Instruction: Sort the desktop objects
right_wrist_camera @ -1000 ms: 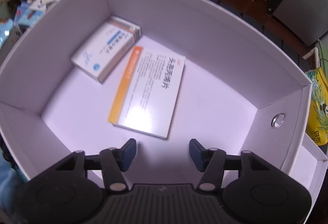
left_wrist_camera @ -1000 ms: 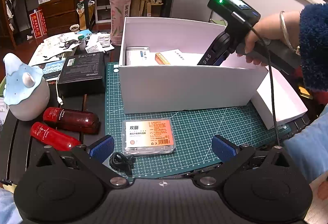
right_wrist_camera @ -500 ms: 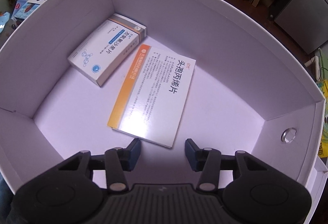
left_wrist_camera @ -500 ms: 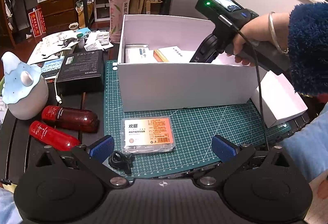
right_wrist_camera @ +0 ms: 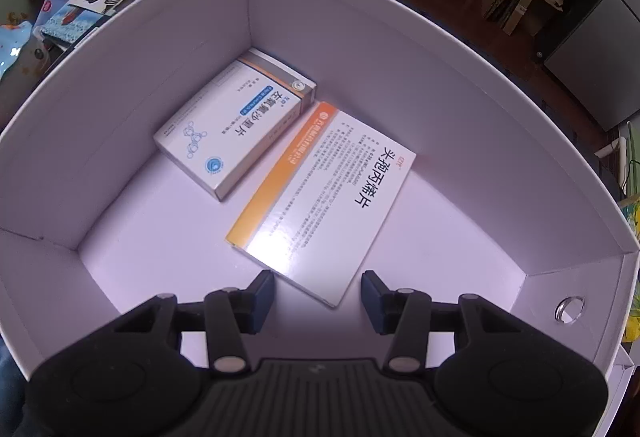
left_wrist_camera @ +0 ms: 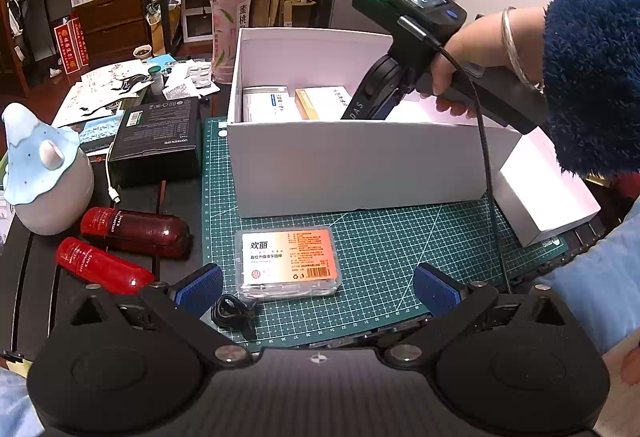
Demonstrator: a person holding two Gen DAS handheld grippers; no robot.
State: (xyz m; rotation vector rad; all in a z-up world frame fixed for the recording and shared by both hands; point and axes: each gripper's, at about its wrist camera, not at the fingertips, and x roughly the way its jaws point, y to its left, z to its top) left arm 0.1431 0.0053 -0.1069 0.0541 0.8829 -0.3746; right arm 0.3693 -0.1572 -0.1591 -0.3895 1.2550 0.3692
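The right gripper [right_wrist_camera: 317, 297] is held inside the open white cardboard box [right_wrist_camera: 460, 109], lower centre of its view; its jaws are parted and nothing is grasped. The orange-striped white medicine carton [right_wrist_camera: 324, 213] and the blue-printed white medicine carton [right_wrist_camera: 236, 129] lie flat on the box floor. The left gripper [left_wrist_camera: 318, 291] is spread wide and empty above the clear plastic toothpick case [left_wrist_camera: 288, 263] on the green cutting mat [left_wrist_camera: 400, 257].

We lose the right gripper's tips behind the white box [left_wrist_camera: 352, 165] front wall in the left view. The two medicine boxes [left_wrist_camera: 296, 103] show only top edges there. Fine print on the clear plastic case [left_wrist_camera: 288, 261] is too small. The black cable [left_wrist_camera: 232, 313] is partly under our left gripper [left_wrist_camera: 318, 287].
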